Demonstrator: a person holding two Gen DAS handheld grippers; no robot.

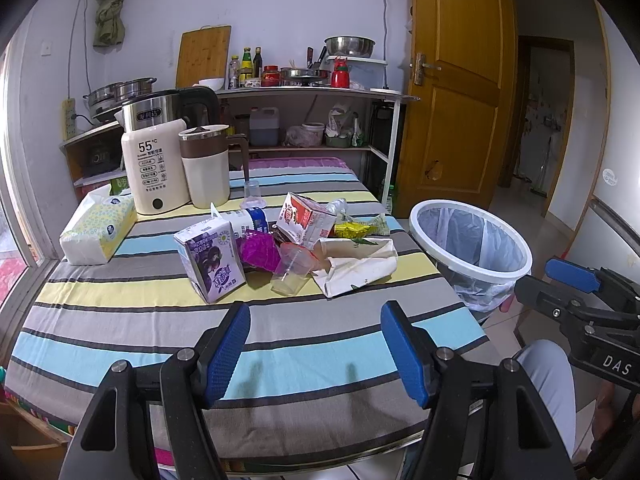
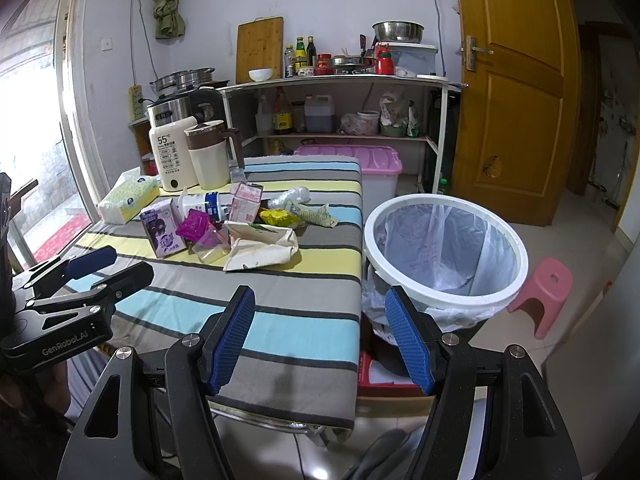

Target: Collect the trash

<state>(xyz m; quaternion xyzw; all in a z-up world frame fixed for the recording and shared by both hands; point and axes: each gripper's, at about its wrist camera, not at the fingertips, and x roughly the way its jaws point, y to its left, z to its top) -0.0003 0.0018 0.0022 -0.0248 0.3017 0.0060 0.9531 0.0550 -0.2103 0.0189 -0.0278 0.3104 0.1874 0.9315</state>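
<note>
Presently, both hand-held grippers hover over the near edge of the striped cloth-covered table, each with its blue-padded jaws spread wide and nothing between them; the left gripper faces the litter, the right gripper sits nearer the table's right edge.

Ahead and far left of the left gripper lies a white and yellow soft tissue pack; beyond it stand a cream electric kettle marked 55 and a cream and brown lidded jug, side by side.

The trash lies in a cluster ahead of the left gripper, well apart from its fingertips: a purple and white drink carton, tilted; a magenta crumpled wrapper just right of it; a clear plastic cup on its side; a red and white drink carton behind; a crumpled white paper bag; a yellow snack wrapper at the far right.

Off the table's right edge, ahead and right of the right gripper, stands a white-rimmed bin with a clear liner, tilted; a pink plastic stool sits on the floor beyond.
</note>
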